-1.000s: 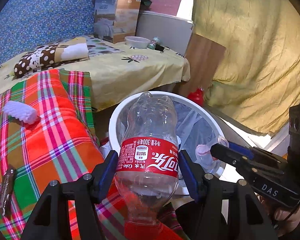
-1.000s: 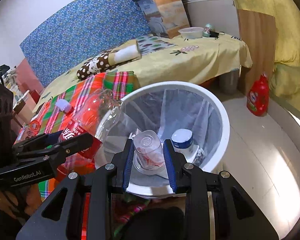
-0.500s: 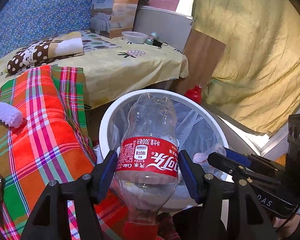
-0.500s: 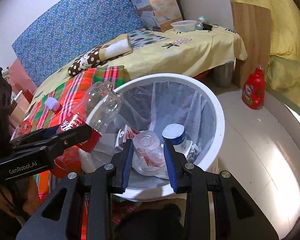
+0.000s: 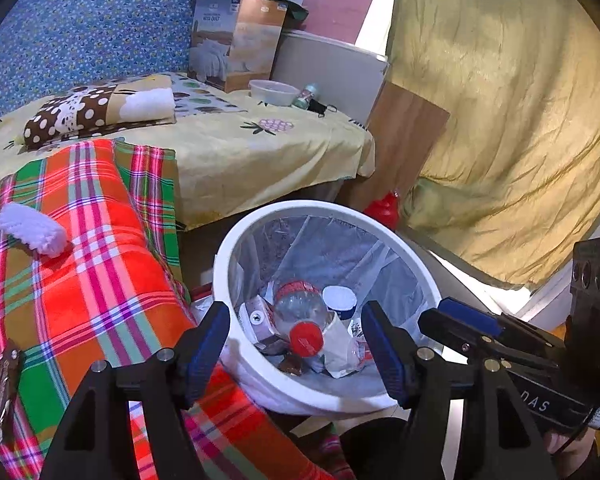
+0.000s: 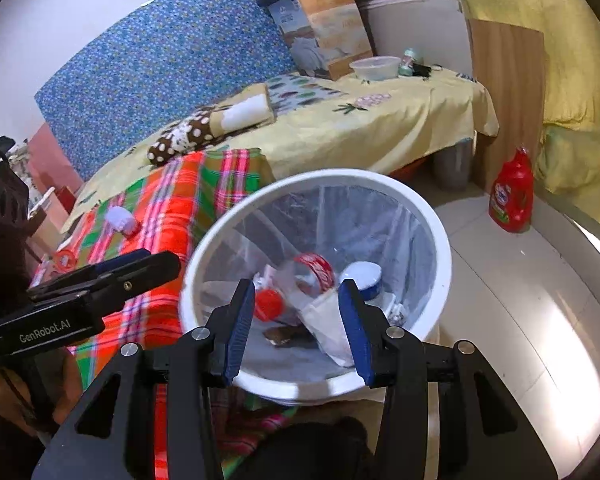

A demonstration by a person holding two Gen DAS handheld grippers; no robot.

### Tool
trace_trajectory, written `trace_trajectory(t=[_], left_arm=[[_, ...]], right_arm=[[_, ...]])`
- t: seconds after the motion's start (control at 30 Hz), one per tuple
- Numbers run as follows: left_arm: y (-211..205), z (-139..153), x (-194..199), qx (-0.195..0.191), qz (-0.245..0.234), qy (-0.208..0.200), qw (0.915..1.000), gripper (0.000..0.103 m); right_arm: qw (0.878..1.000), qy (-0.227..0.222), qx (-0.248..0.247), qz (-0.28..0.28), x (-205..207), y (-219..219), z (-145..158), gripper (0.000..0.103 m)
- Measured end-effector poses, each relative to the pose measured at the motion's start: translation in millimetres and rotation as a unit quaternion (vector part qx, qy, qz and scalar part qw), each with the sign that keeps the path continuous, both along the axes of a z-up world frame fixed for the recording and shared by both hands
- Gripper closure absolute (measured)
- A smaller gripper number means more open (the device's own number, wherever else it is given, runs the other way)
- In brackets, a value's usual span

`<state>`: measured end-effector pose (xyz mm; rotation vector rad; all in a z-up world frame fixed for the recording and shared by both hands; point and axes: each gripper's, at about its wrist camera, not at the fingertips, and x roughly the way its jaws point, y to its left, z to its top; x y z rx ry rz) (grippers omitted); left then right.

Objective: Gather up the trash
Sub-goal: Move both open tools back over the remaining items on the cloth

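A white trash bin [image 5: 416,268] with a clear liner stands on the floor beside the bed; it also shows in the right wrist view [image 6: 440,232]. A clear cola bottle [image 5: 300,312] with a red cap lies inside it among a white cup [image 5: 339,299] and wrappers; the bottle also shows in the right wrist view [image 6: 300,284]. My left gripper [image 5: 296,344] is open and empty above the bin's near rim. My right gripper [image 6: 296,328] is open and empty over the bin too. A white fuzzy item [image 5: 32,229] and a dark wrapper [image 5: 4,380] lie on the plaid blanket.
The plaid blanket [image 5: 92,280] covers the bed edge left of the bin. A red detergent bottle [image 6: 512,196] stands on the floor by a wooden board [image 6: 504,92]. A cardboard box [image 5: 236,40] and a clear bowl [image 5: 274,92] sit on the far yellow sheet.
Both grippers have opened. The cola bottle has dropped from the left gripper and the clear cup from the right gripper into the bin.
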<state>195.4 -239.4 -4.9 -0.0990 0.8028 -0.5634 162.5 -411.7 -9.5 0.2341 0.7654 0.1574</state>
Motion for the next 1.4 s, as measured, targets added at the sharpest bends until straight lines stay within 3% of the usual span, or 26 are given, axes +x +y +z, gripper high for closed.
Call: trace_trajectory(t=[0.73,1.0,1.4], left_arm=[[101.7,20.2,-64.9,-0.001,0.101,-0.027,0.9945,0.036],[136.2,20.4,-84.4,0.003,0.138,-0.031,0.9899,0.044],[183.7,20.3,-100.6,0.011,0.196,-0.033,0.9800,0.047]], right_arm=[[0.994,-0.040,0.004,0.105,-17.6,74.2,20.1,0.057],[0.991,-0.043,0.002,0.129,-22.8,100.3,21.5,0.057],[0.985,-0.040,0.002,0.168,-23.9,132.6,22.7,0.057]])
